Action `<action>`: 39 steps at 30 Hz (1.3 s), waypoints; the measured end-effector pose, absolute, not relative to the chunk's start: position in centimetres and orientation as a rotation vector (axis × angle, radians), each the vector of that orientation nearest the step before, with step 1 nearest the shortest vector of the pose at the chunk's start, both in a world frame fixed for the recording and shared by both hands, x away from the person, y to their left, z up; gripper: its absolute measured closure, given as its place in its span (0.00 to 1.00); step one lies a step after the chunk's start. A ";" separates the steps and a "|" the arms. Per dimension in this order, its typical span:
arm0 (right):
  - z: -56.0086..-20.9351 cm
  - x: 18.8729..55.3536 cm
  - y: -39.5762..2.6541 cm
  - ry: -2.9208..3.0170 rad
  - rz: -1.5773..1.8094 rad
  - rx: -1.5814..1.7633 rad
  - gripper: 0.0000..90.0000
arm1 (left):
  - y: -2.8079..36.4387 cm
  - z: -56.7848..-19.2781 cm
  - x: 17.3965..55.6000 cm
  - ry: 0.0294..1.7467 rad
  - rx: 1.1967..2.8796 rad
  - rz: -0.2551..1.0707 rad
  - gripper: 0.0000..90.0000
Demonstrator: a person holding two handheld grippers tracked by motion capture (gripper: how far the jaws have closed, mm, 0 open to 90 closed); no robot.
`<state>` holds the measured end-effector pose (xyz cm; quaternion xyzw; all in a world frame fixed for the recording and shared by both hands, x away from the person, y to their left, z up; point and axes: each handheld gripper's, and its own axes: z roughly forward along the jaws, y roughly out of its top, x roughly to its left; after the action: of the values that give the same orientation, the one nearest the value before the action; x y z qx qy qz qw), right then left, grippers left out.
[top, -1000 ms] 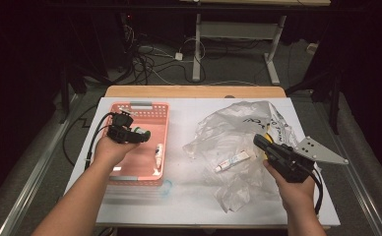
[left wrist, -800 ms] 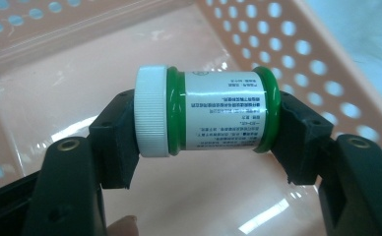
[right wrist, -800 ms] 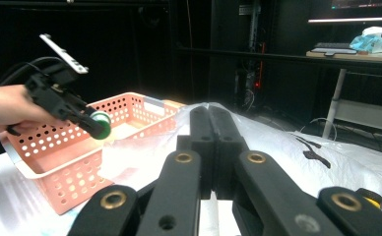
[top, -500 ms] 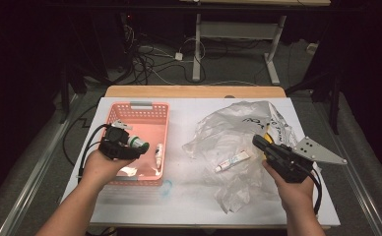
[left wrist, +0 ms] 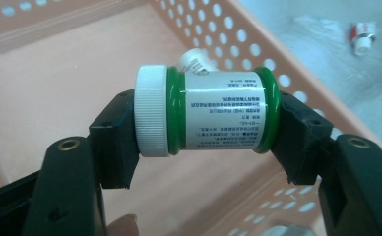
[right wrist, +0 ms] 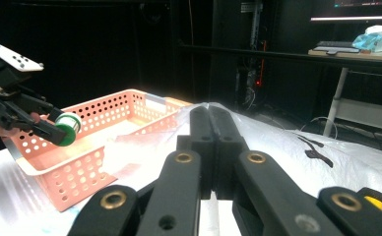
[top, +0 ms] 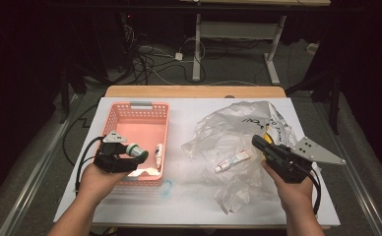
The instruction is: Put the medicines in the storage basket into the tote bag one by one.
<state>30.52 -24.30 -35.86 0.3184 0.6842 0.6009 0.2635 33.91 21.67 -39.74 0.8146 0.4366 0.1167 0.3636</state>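
So on the left, the left gripper [top: 130, 156] has its jaws clamped on a little green jar [left wrist: 207, 111] with a white cap, squeezing it end to end, cap on one jaw and base on the other, so the jar's long axis runs straight across between the jaws. It's hanging over the near part of the pink basket [top: 144, 105], above the floor of it, not touching as far as I can tell. My guess is the jar's going in there, and since the basket sits directly below the jaws, it mostly just needs to go down and get let go. There's already a small white tube [top: 158, 153] lying in the basket just beside it. Moving right across the worktop [top: 189, 196], there's a crumpled clear bag [top: 238, 123] with another tube [top: 232, 161], red-capped, lying on it. The right gripper [top: 258, 142] has its jaws shut together, empty, just right of that tube and much nearer to it than the left one.
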 end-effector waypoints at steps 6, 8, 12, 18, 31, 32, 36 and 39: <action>-36.0 30.6 -24.1 1.856 1.620 0.860 1.00 | 20.3 -38.9 32.8 1.041 2.073 0.292 0.39; -36.0 30.6 -24.1 1.857 1.617 0.854 1.00 | 19.8 -38.8 32.6 1.021 2.076 0.284 0.39; -35.9 30.5 -24.2 1.853 1.620 0.850 1.00 | 18.3 -38.9 32.1 0.974 2.088 0.256 0.39; -35.9 30.5 -24.2 1.853 1.625 0.854 1.00 | 15.9 -39.0 31.3 0.901 2.096 0.200 0.39; -35.7 30.4 -24.2 1.851 1.629 0.845 1.00 | 10.3 -39.8 30.8 0.777 2.151 0.142 0.39; -35.7 30.4 -24.2 1.852 1.629 0.845 1.00 | 9.8 -39.9 30.9 0.767 2.157 0.137 0.39; -35.7 30.3 -24.2 1.850 1.633 0.855 1.00 | 7.8 -40.1 31.0 0.723 2.177 0.132 0.39; -35.8 30.4 -24.3 1.851 1.630 0.846 1.00 | 6.4 -40.3 31.2 0.701 2.179 0.130 0.39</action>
<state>30.37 -24.26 -35.76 0.3130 0.6847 0.6030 0.2638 31.23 6.39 -40.28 0.8661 0.2785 0.0516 0.4119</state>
